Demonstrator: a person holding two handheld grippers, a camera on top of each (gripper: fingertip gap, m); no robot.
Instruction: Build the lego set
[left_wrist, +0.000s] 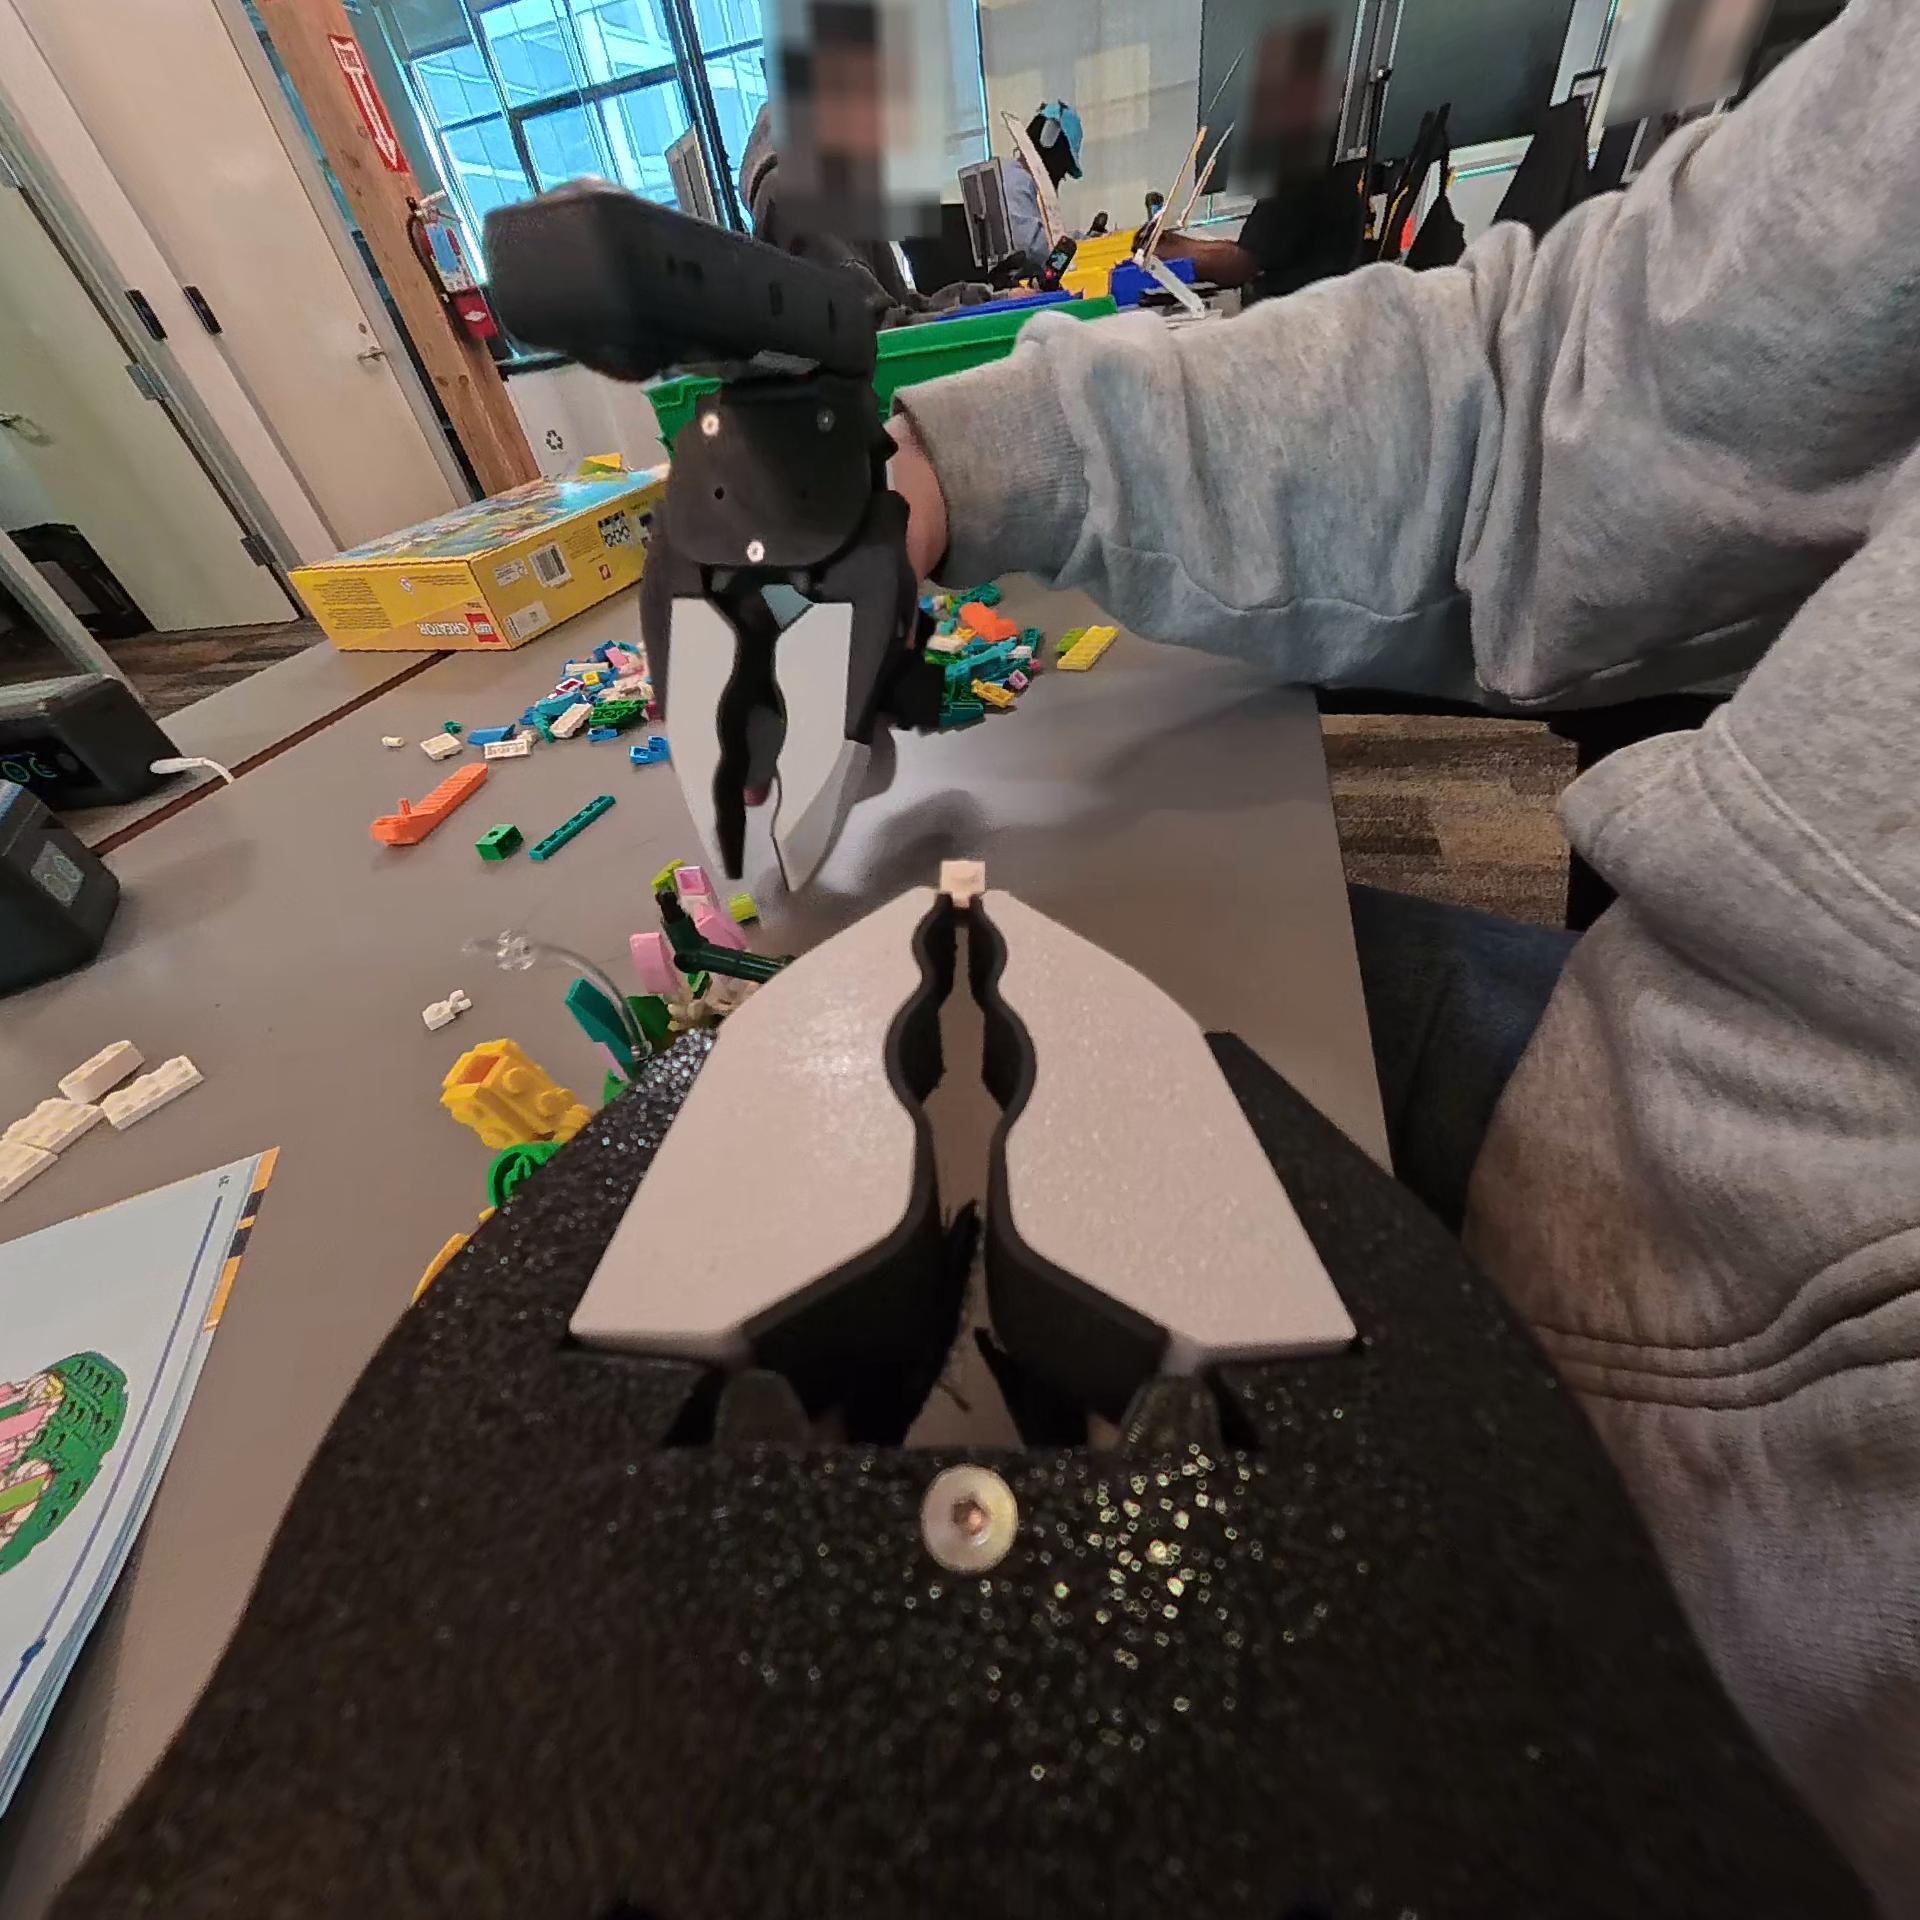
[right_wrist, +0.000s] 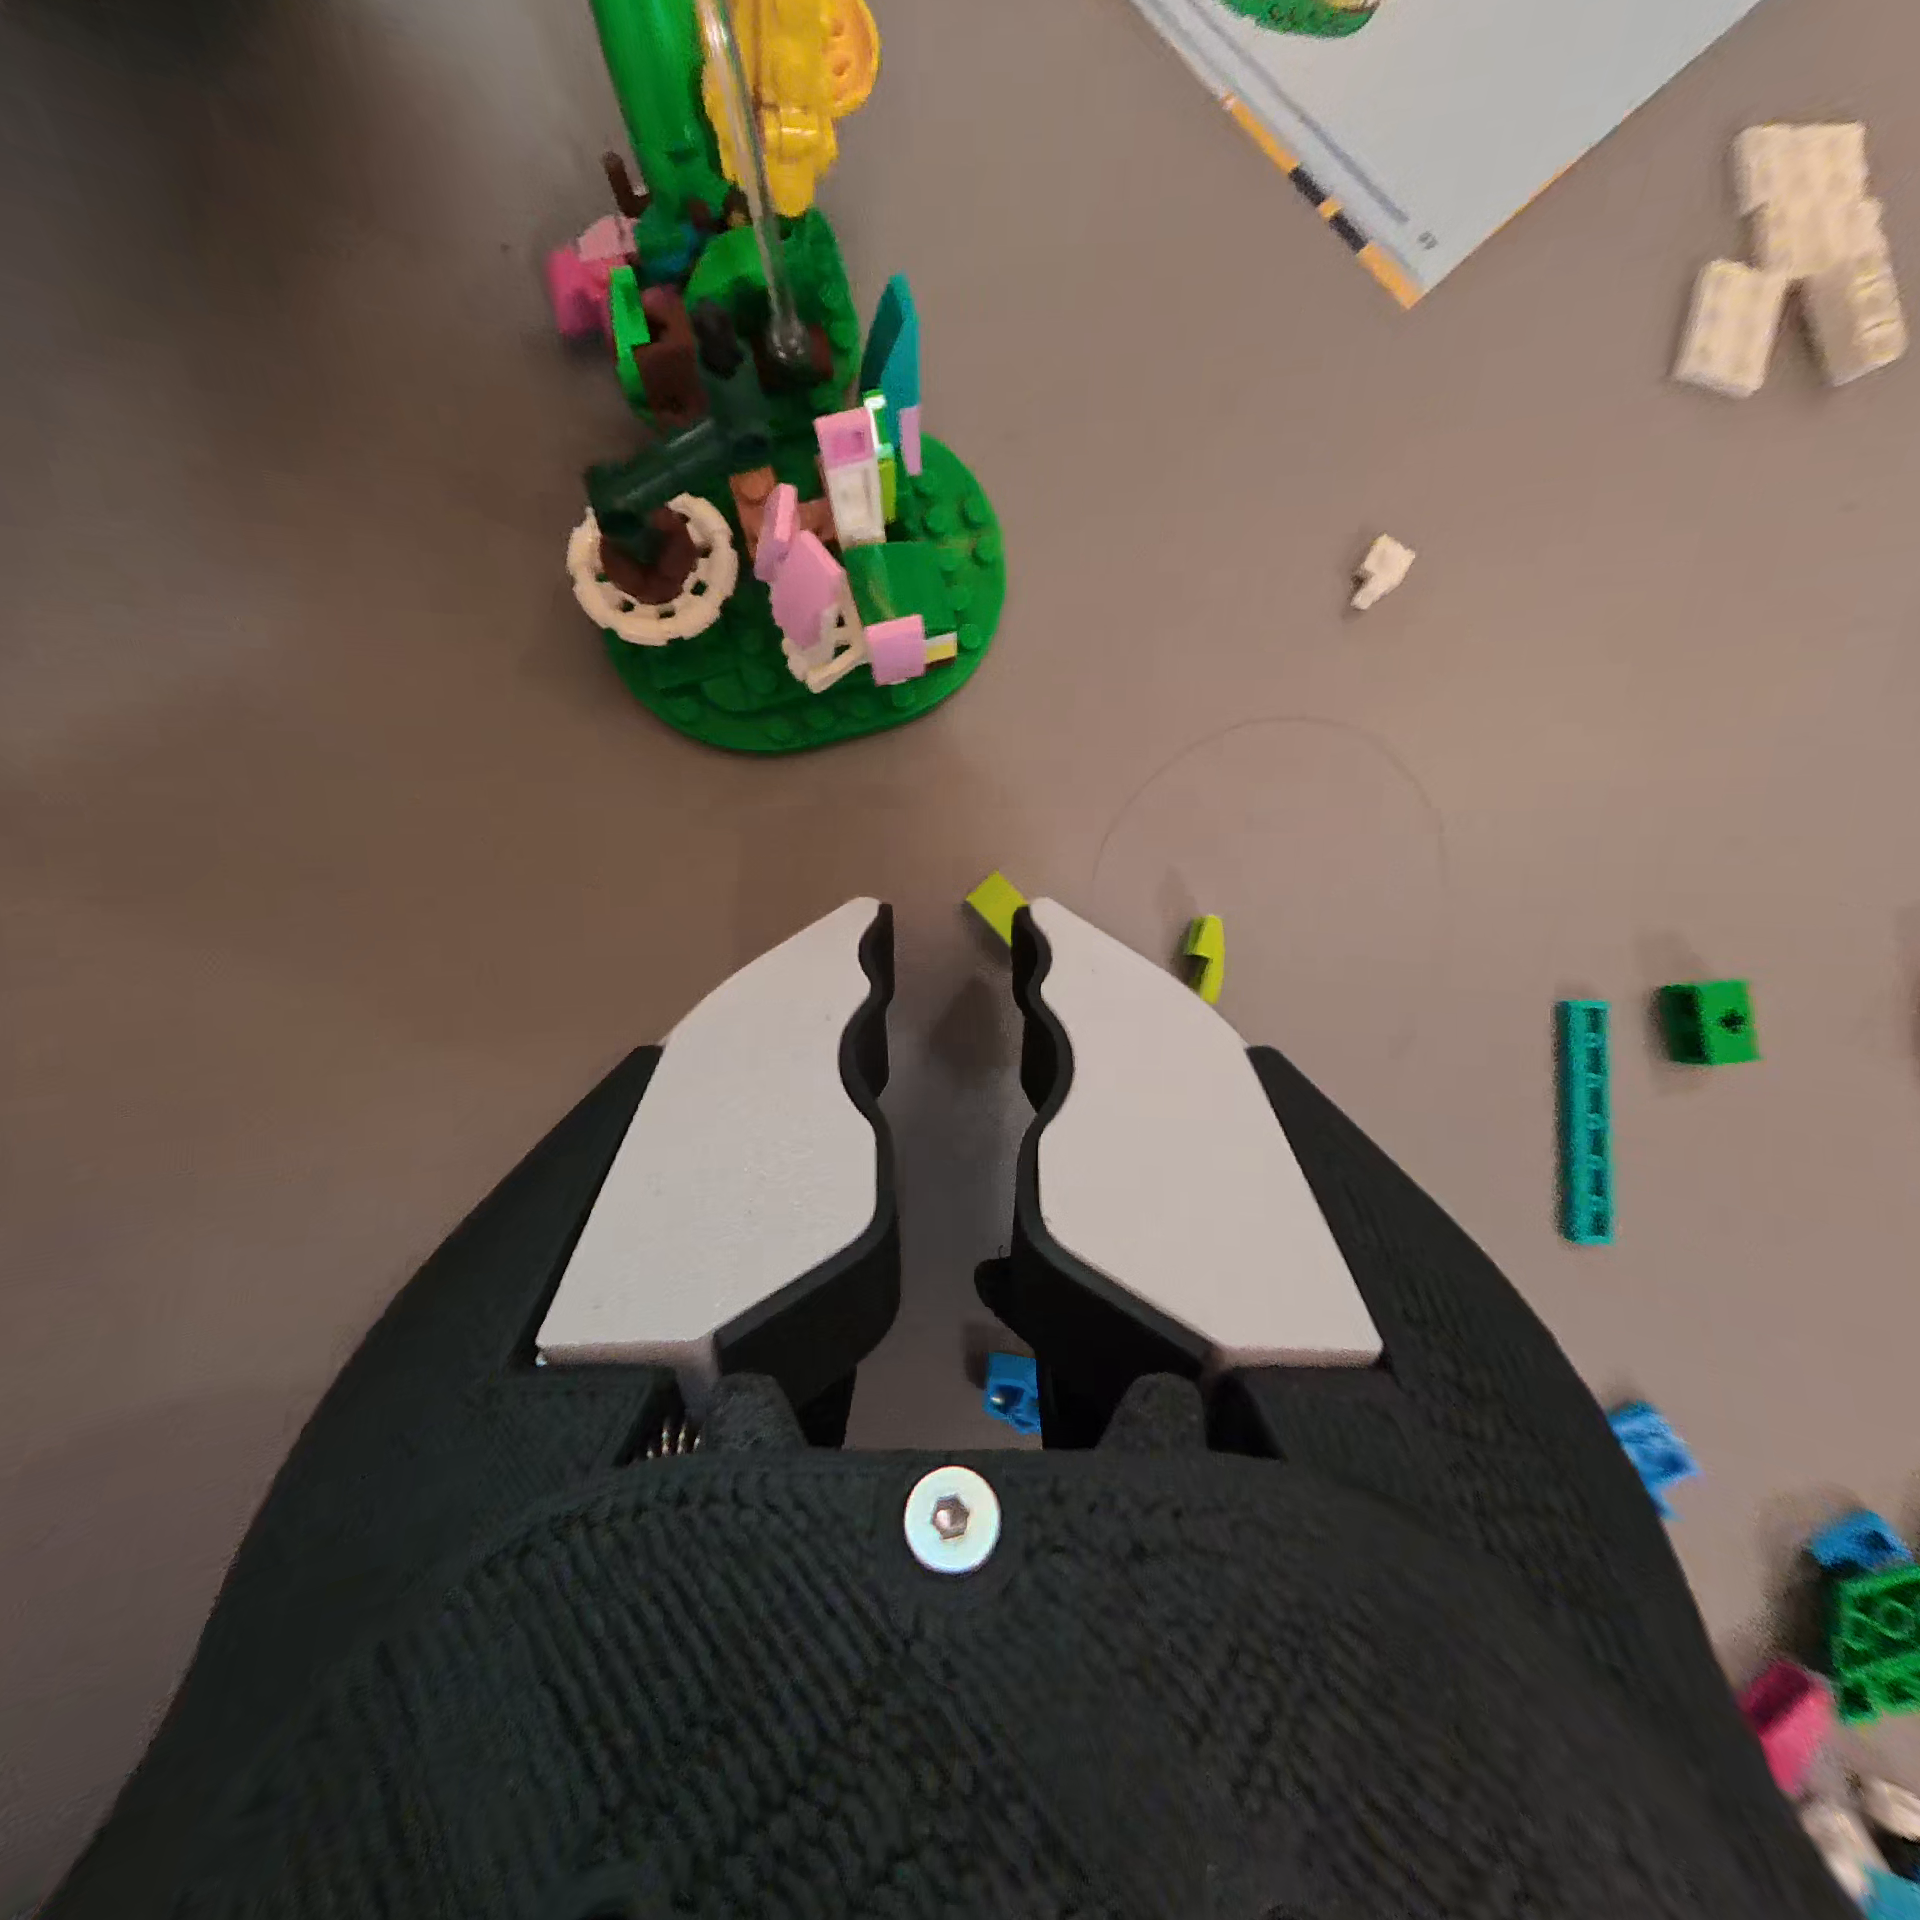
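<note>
The flower build on a round green base (right_wrist: 935, 675) stands on the grey table ahead of my right gripper (right_wrist: 951, 925), which is open, empty and pointing down at the table. A small lime piece (right_wrist: 992, 902) lies by its right fingertip, and another lime piece (right_wrist: 1205, 951) lies further right. My left gripper (left_wrist: 961, 909) is shut on a small white piece (left_wrist: 961, 878) at its tips, held above the table. The right gripper (left_wrist: 764, 852) hangs just beyond it to the left, over the build (left_wrist: 707, 956).
An instruction booklet (left_wrist: 94, 1351) lies at the near left, with white bricks (left_wrist: 104, 1091) beside it. Loose bricks (left_wrist: 977, 655) and a yellow box (left_wrist: 468, 571) lie further back. A teal plate (right_wrist: 1584, 1122) and a green brick (right_wrist: 1709, 1023) lie right of the right gripper. The table edge (left_wrist: 1340, 935) runs on the right. Across from one pair of fingers to the other is roughly 15 cm. From my right tips it is roughly 12 cm to the teal plate (right_wrist: 1584, 1122); from my left, 30 cm.
</note>
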